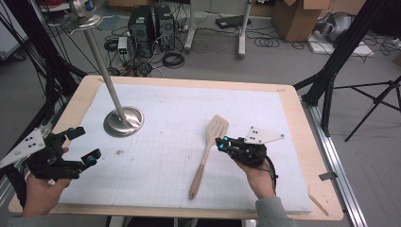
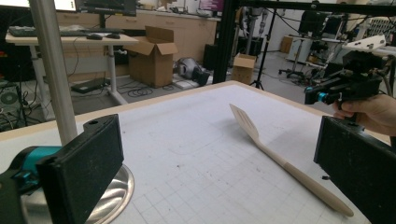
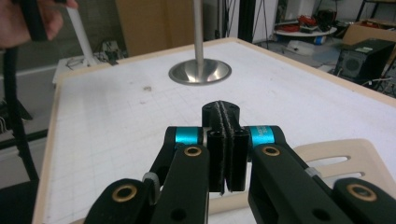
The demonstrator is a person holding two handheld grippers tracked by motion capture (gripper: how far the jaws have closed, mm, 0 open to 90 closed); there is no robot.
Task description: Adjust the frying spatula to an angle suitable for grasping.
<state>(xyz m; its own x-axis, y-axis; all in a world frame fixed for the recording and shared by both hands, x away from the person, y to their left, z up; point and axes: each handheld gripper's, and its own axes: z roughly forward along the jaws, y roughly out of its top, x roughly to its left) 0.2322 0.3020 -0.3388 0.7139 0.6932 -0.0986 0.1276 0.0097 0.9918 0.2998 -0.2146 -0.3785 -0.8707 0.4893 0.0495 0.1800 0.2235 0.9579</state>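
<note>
Status: the wooden spatula (image 1: 206,153) lies flat on the white tabletop (image 1: 189,109), blade toward 12 o'clock and handle running down toward 7 o'clock. It has not been lifted. In my judgement the pick-up is at its approach stage, so the grasp, the lift and any placement are all left to do.

Right gripper (image 1: 221,143): the fingers are clenched pad to pad with nothing between them. In the right gripper view the two black pads (image 3: 218,154) meet along one seam, and the spatula blade (image 3: 348,161) shows below and to the right of them, at about 4 o'clock. From the high view the fingertips sit just beside the neck of the spatula, on its 3 o'clock side. Whether they touch the wood cannot be told, as the gripper body hides the contact point. The fingers will probably have to open before any grasp.

Left gripper (image 1: 85,144): the fingers are released and stand wide apart, holding nothing. It hangs over the tabletop's near left corner, well apart from the spatula, which lies at its 3 o'clock. In the left gripper view the spatula (image 2: 280,158) lies between the two spread pads but farther off.

The metal stand (image 1: 123,120) rests on its round base at 10 o'clock from the spatula, well apart.
</note>
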